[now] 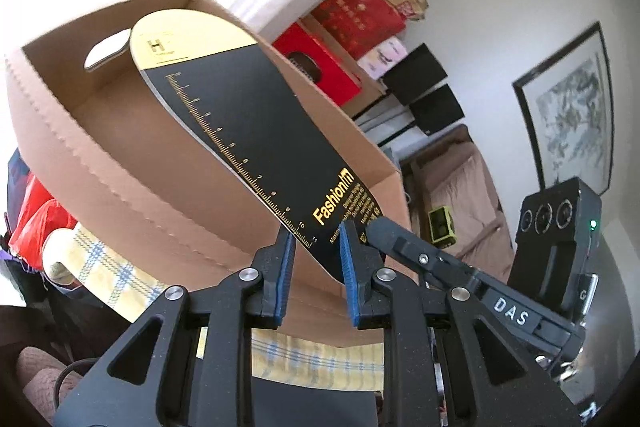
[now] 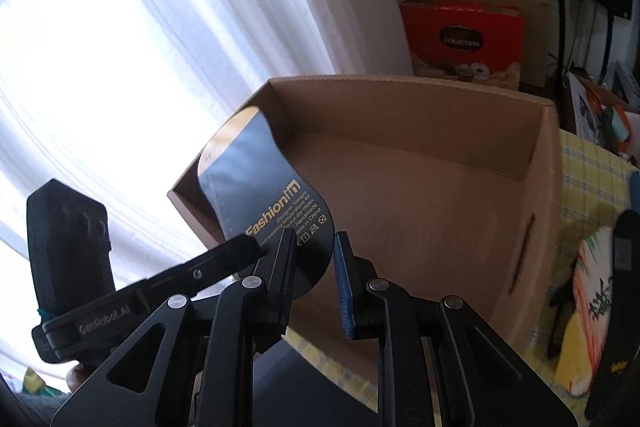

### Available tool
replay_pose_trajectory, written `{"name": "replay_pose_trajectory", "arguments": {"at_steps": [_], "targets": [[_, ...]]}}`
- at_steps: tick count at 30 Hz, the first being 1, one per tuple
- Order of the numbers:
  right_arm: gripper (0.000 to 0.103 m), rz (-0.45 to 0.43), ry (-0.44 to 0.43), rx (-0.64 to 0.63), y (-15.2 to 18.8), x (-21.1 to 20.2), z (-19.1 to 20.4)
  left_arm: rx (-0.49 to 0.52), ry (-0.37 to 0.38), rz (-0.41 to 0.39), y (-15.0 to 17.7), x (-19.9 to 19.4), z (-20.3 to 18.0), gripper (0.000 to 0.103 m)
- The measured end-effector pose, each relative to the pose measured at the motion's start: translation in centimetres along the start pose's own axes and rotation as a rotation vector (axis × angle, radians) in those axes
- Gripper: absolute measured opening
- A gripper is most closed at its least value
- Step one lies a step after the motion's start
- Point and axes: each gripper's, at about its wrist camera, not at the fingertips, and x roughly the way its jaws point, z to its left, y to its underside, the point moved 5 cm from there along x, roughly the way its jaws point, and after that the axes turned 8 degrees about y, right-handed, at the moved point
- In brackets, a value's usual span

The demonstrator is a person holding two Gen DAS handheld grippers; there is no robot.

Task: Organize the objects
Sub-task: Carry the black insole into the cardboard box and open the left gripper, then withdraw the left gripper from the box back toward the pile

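Big open-topped brown cardboard box (image 2: 420, 187) first, parked on the yellow-and-blue checked cloth over the table (image 2: 580, 163), inside bare, an oval handle slot cut in the end wall. Hanging over its near rim: a flat black-and-gold shoe-insole-shaped card (image 1: 256, 131) printed with a ruler scale and "Fashion" lettering, rounded gold toe end reaching out above the box's hollow, black heel end back at the two tools. Not yet down inside, by the look of it.

Left gripper (image 1: 316, 247) at that heel end, blue-padded jaws only narrowly parted, card's lower edge passing between them. Appears pinched there, though actual pad contact hard to confirm. Right gripper (image 2: 314, 259) coming in from the other side, its slim tip meeting the same heel corner in the left view; jaws likewise close together, the card's rounded end seated between the pads, apparently gripped.

Handling, as a judgement: light, thin, fairly stiff sheet, glossy so likely slippery, prone to bending or creasing if squeezed mid-span. Best purchase at the heel edge, pads flat on both faces. Long overhang liable to swing or twist from a one-point hold. Further right near the table's edge, a printed white-and-yellow pad (image 2: 592, 307), not yet boxed.
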Motion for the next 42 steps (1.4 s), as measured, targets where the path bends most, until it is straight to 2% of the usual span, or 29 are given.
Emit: {"name": "replay_pose_trajectory", "arguments": {"at_steps": [5, 10, 12, 15, 20, 27, 30, 32, 37, 38, 40, 42], "targets": [[0.019, 0.029, 0.002, 0.009, -1.1, 2.1, 0.3, -0.036, 0.015, -0.015, 0.0, -0.4, 1.5, 0.023], [0.019, 0.052, 0.084, -0.003, -0.9, 3.8, 0.1, -0.031, 0.01, -0.015, -0.4, -0.5, 1.4, 0.025], [0.019, 0.055, 0.12, 0.0, -0.6, 3.9, -0.2, -0.034, 0.011, -0.019, -0.3, -0.6, 1.4, 0.026], [0.02, 0.049, 0.13, 0.028, -0.2, 3.4, -1.3, -0.037, 0.014, -0.025, -0.2, -0.8, 1.4, 0.027], [0.022, 0.014, 0.156, 0.034, 0.2, 1.3, -2.0, -0.034, 0.014, -0.031, -0.1, -1.1, 1.1, 0.035], [0.033, -0.042, 0.193, 0.033, 0.9, -2.3, -2.2, -0.01, 0.006, -0.032, 0.1, -1.4, 0.2, 0.046], [0.043, -0.069, 0.204, 0.044, 1.4, -3.8, -2.5, 0.018, 0.002, -0.018, 0.4, -1.2, -0.6, 0.052], [0.048, -0.086, 0.219, 0.053, 1.8, -4.9, -2.9, 0.045, 0.0, -0.013, 0.7, -1.1, -1.4, 0.061], [0.063, -0.129, 0.257, 0.077, 2.8, -7.7, -4.0, 0.106, 0.004, 0.025, 1.7, -0.5, -3.4, 0.064], [0.065, -0.139, 0.269, 0.082, 3.1, -8.4, -4.4, 0.114, 0.012, 0.028, 1.8, -0.5, -3.7, 0.072], [0.07, -0.153, 0.293, 0.087, 3.6, -9.4, -4.9, 0.132, 0.027, 0.025, 2.2, -0.6, -4.5, 0.083], [0.072, -0.165, 0.316, 0.096, 4.2, -10.4, -5.6, 0.155, 0.033, 0.028, 2.4, -0.5, -5.3, 0.085]]}}
